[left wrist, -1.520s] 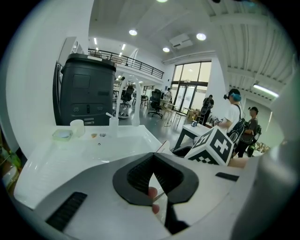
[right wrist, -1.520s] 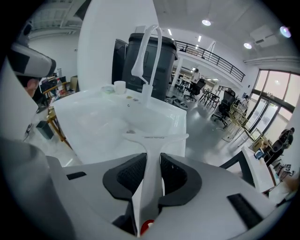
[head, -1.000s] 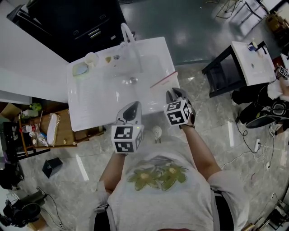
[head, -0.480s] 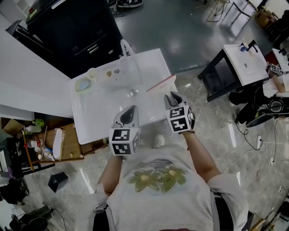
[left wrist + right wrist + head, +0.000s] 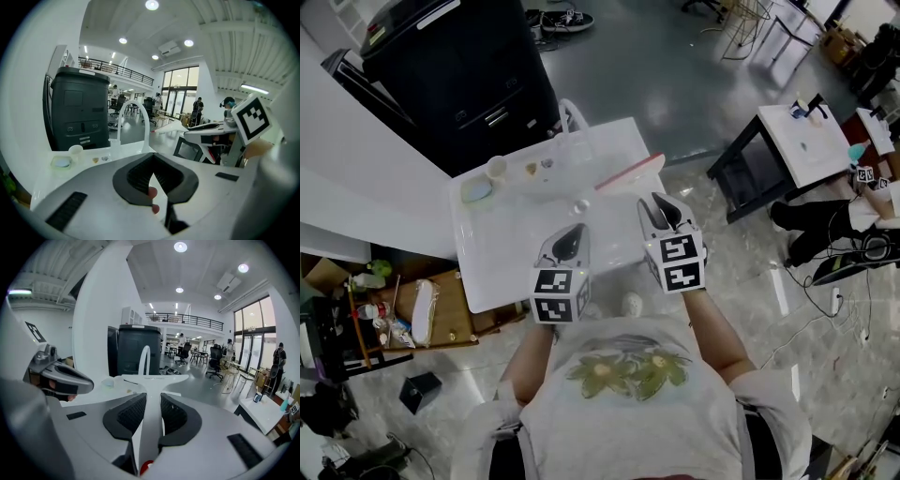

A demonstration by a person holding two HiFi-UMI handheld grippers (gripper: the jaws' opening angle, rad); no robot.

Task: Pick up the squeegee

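The right tool (image 5: 659,208) pinches the squeegee (image 5: 630,173) by its handle. Since a second ago the squeegee has risen off the sink's (image 5: 502,258) right rim, so the pick-up looks done. The left tool (image 5: 570,239), pressed together and empty, hovers over the sink's near edge.

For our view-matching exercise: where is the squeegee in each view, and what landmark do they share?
Head view: squeegee above centre, ahead of the right gripper.
Left gripper view: squeegee just right of the faucet.
Right gripper view: squeegee at centre, clamped between the jaws.
Shared landmark: the white arched faucet.
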